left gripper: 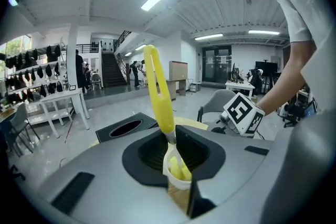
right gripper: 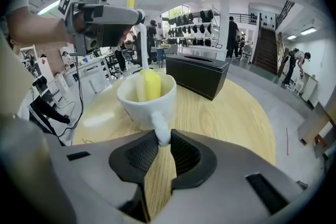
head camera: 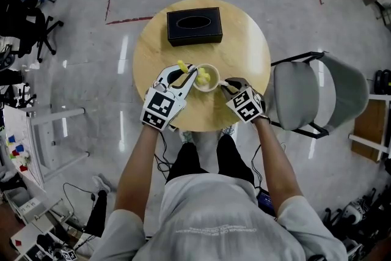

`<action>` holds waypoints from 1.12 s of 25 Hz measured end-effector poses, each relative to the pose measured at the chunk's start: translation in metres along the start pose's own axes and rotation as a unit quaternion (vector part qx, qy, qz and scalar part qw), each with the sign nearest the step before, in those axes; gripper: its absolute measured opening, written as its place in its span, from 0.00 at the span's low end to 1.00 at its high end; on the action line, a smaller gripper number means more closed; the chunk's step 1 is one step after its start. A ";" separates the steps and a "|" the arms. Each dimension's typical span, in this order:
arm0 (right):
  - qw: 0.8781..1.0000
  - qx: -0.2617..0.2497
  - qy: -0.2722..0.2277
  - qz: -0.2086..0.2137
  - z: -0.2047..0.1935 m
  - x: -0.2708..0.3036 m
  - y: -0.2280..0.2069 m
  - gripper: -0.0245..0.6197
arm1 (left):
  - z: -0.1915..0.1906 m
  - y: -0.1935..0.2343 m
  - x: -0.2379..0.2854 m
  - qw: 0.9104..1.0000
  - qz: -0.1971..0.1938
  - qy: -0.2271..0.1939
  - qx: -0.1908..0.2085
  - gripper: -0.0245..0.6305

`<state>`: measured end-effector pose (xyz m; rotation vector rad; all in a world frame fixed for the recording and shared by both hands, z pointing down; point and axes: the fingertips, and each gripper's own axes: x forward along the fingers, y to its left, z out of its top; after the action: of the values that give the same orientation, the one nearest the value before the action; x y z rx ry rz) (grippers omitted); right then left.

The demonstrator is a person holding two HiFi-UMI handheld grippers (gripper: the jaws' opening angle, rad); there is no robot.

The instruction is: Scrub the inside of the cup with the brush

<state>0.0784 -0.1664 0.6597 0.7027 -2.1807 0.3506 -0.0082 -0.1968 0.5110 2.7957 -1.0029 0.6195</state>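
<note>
A white cup [head camera: 206, 77] stands on the round wooden table [head camera: 244, 40], near its front edge. My right gripper [head camera: 225, 85] is at the cup's right, shut on the cup's handle [right gripper: 159, 131], which sits between its jaws. My left gripper [head camera: 190, 73] comes in from the left, shut on the thin neck of a yellow brush [left gripper: 157, 92]. The brush's long handle sticks up past the jaws. Its yellow head [right gripper: 149, 84] is down inside the cup [right gripper: 147, 99]. In the left gripper view the cup [left gripper: 176, 173] shows just beyond the jaws, with yellow bristles inside it.
A black tissue box [head camera: 194, 25] lies at the table's far side, behind the cup. A grey chair [head camera: 317, 95] stands close to the table's right edge. The person's legs are under the near edge. Bare wood lies left and right of the cup.
</note>
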 end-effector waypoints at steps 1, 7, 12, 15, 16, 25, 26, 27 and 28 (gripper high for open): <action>1.000 0.002 -0.001 -0.001 0.000 0.000 0.000 0.19 | 0.002 0.000 -0.003 1.000 0.001 -0.002 0.000 0.13; 1.000 0.005 -0.002 -0.005 0.001 0.000 -0.001 0.19 | 0.019 0.008 -0.021 0.999 0.023 -0.029 -0.029 0.13; 1.000 0.000 -0.002 -0.007 0.000 -0.001 -0.001 0.19 | 0.010 0.000 -0.022 0.998 0.029 -0.016 -0.046 0.12; 1.000 0.002 -0.004 -0.008 0.001 0.000 -0.001 0.19 | 0.004 -0.002 -0.017 0.998 0.029 0.008 -0.054 0.12; 1.000 0.004 -0.005 -0.010 0.001 0.000 -0.001 0.19 | 0.000 -0.004 -0.014 0.998 0.026 0.020 -0.054 0.12; 1.000 0.009 -0.006 -0.007 -0.001 0.000 0.000 0.19 | -0.013 -0.009 -0.010 0.993 0.008 0.047 -0.105 0.11; 1.000 0.009 -0.006 -0.007 -0.001 0.000 0.000 0.19 | -0.011 -0.011 -0.012 0.992 -0.001 0.048 -0.117 0.11; 1.000 0.008 -0.006 -0.007 -0.001 0.000 0.000 0.19 | -0.009 -0.012 -0.014 0.991 -0.009 0.049 -0.128 0.11; 1.000 0.006 -0.006 -0.008 0.000 0.000 0.000 0.19 | -0.006 -0.013 -0.016 0.989 -0.015 0.050 -0.137 0.11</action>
<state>0.0782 -0.1665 0.6595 0.7297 -2.1856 0.3517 -0.0134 -0.1753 0.5106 2.5101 -0.9452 0.5646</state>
